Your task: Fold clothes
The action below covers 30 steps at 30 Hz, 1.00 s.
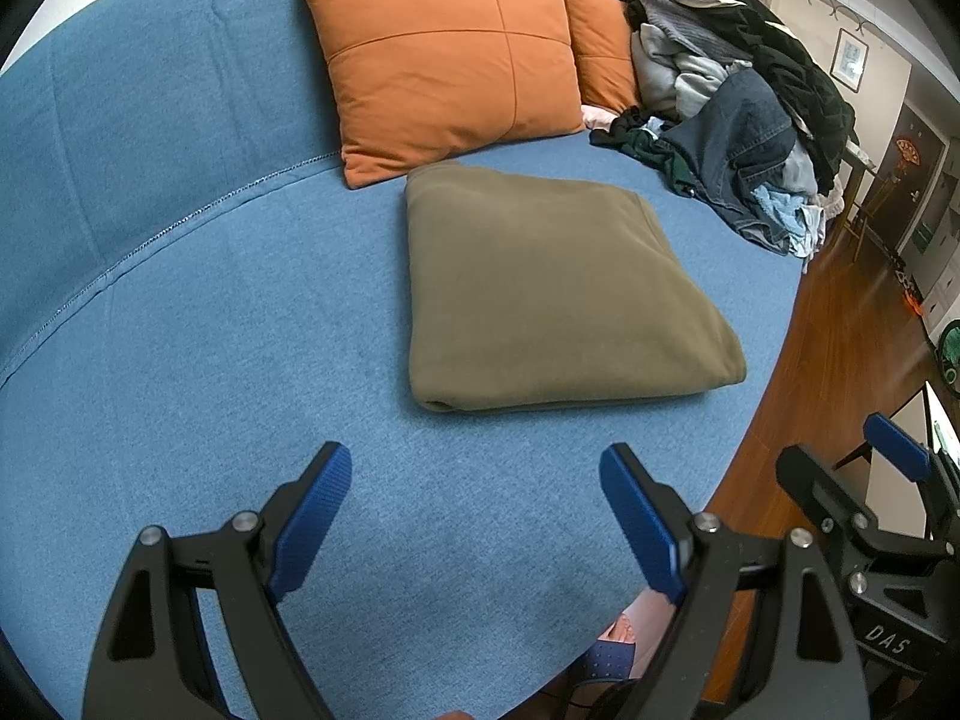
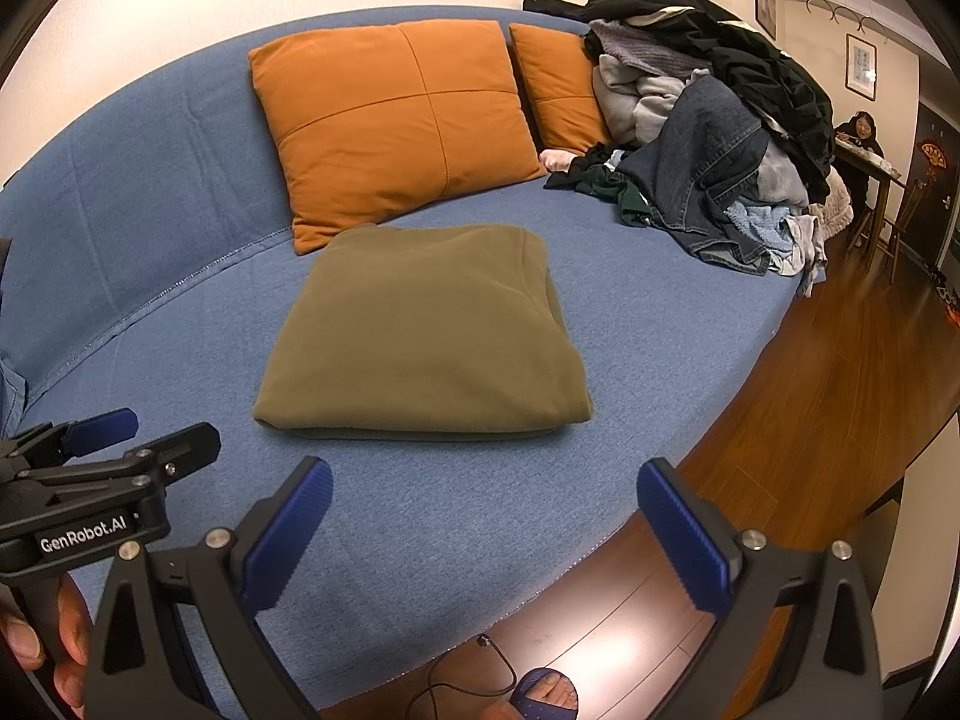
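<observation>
Olive garment (image 1: 558,288) is seen folded on blue sofa (image 1: 210,330); unfolded pile (image 1: 738,102) far right. Left gripper (image 1: 474,516) and right gripper (image 2: 483,531) are held near, fingers spread wide, empty.

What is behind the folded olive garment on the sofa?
Behind the folded olive garment stands a large orange cushion against the blue sofa back. The cushion's lower corner is hidden by it.
</observation>
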Available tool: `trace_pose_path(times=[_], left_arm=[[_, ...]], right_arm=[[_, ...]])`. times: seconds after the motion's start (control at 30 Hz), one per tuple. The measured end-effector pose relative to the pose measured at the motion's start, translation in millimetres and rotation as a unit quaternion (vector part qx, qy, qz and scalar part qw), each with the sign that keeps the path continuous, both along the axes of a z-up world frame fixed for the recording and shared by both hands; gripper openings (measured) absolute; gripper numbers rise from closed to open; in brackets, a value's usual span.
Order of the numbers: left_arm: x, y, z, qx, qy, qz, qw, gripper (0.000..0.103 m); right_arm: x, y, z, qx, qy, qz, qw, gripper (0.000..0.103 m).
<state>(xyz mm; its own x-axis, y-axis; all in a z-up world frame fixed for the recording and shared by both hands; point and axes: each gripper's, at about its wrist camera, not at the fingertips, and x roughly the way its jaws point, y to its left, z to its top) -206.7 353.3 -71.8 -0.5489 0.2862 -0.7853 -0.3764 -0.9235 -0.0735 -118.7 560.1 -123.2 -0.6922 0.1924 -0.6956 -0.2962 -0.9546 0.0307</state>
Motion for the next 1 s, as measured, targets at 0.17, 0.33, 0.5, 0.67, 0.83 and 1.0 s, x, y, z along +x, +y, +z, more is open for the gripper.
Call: trace_pose_path(times=[0.17,0.33,0.5,0.67,0.83,1.0], left_arm=[[-0.1,0.2,0.2,0.001,0.0,0.001,1.0,0.085],[-0.3,1.1,0.1,0.0,0.0,0.0,1.0,0.085],[-0.7,0.9,0.1,0.001,-0.001,0.001,1.0,0.085],[-0.9,0.1,-0.6,0.001,-0.002,0.001,1.0,0.085],[-1.8,-0.2,-1.1,0.003,-0.005,0.001,1.0,0.085],[-2.6,-0.5,-1.7,0.004,-0.008,0.002,1.0,0.085]], right_arm=[[-0.6,0.3,0.1,0.0,0.0,0.0,1.0,0.103],[-0.6,0.7,0.0,0.0,0.001,0.0,1.0,0.103],[-0.5,1.9,-0.2,0.0,0.001,0.001,1.0,0.103],[-0.5,1.9,-0.1,-0.001,0.0,0.001,1.0,0.103],[-0.5,1.8,-0.2,0.0,-0.001,0.002,1.0,0.103],[-1.2,1.6,-0.4,0.0,-0.001,0.003,1.0,0.103]])
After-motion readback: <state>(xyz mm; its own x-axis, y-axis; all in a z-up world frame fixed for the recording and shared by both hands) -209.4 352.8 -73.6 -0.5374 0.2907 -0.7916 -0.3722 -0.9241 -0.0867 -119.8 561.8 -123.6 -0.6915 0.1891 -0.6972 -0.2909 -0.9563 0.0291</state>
